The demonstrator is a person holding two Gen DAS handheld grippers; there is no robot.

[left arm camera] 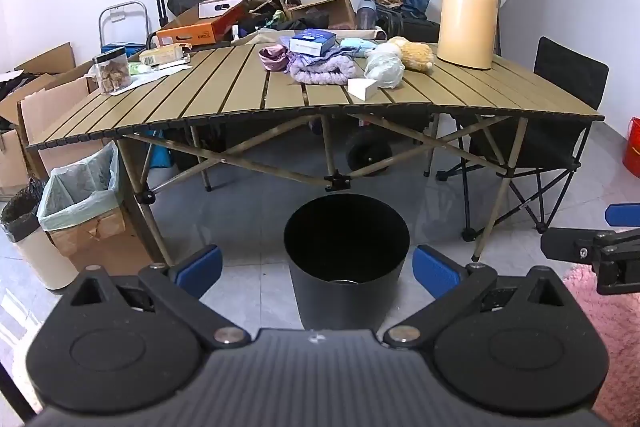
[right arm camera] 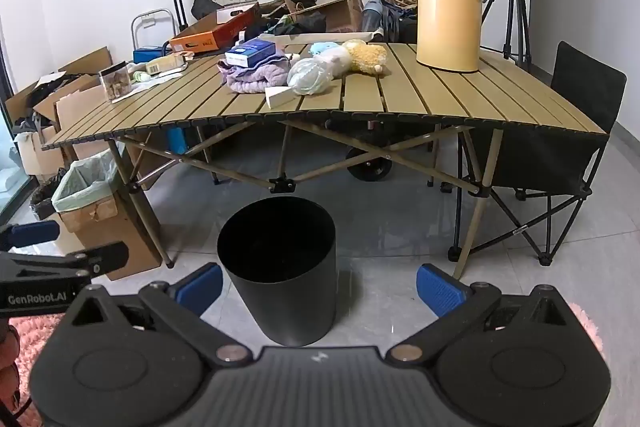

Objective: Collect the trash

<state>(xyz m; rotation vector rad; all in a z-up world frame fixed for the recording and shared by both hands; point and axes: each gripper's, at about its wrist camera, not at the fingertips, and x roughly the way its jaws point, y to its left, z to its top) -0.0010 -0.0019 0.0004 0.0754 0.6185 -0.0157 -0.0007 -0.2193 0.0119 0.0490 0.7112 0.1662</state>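
A black round bin (left arm camera: 346,239) (right arm camera: 276,267) stands on the floor in front of the slatted table (left arm camera: 224,95) (right arm camera: 440,95), its inside dark. On the table lie a crumpled clear plastic bag (left arm camera: 384,71) (right arm camera: 310,75), a white wedge-shaped carton (left arm camera: 362,89) (right arm camera: 280,95), a purple cloth (left arm camera: 320,69) (right arm camera: 256,77) and a blue box (left arm camera: 312,41) (right arm camera: 250,53). My left gripper (left arm camera: 317,269) hangs open above the bin's near side, nothing between its blue pads. My right gripper (right arm camera: 320,287) is open too, empty, just right of the bin.
A tall yellow thermos (left arm camera: 468,7) (right arm camera: 450,3), a plush toy (left arm camera: 414,53) and a clear jar (left arm camera: 112,71) also sit on the table. A bag-lined cardboard box (left arm camera: 80,195) (right arm camera: 84,187) stands left, a black folding chair (left arm camera: 568,87) (right arm camera: 584,87) right. Pink rug (left arm camera: 612,327) lies underfoot.
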